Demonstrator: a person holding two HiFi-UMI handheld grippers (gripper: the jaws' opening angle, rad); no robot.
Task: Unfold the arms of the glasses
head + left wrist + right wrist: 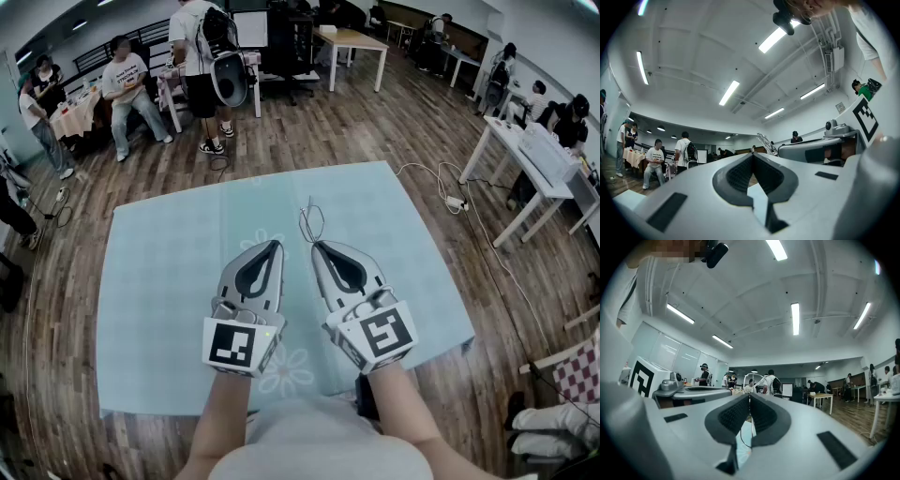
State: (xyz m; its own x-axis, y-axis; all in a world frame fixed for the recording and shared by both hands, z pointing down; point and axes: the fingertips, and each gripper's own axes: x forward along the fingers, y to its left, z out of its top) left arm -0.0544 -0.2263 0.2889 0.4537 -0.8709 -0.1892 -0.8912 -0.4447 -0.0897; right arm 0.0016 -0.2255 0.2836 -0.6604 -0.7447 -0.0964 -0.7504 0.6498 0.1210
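Two claws shut: right claw (316,246) pinching the thin wire glasses (310,225) above the worktop (169,281), left claw (277,246) empty just beside. Hold the right pinch firm, open the left, take one arm near its tip, swing it outward gently without twisting.

The pale aqua tablecloth (159,281) is plain but for faint white daisy outlines (one near its front edge, another towards the middle). The floor of wooden planks (375,122) is mid-brown with darker streaks. The light grey plastic left gripper (277,246) and its light grey twin, the right gripper (316,246), have charcoal ribbed pads (733,416). Each one's marker cube (234,344) bears black squares on white. The thin wire-framed glasses (310,223) look dark against the cloth and silvery in the right gripper view.
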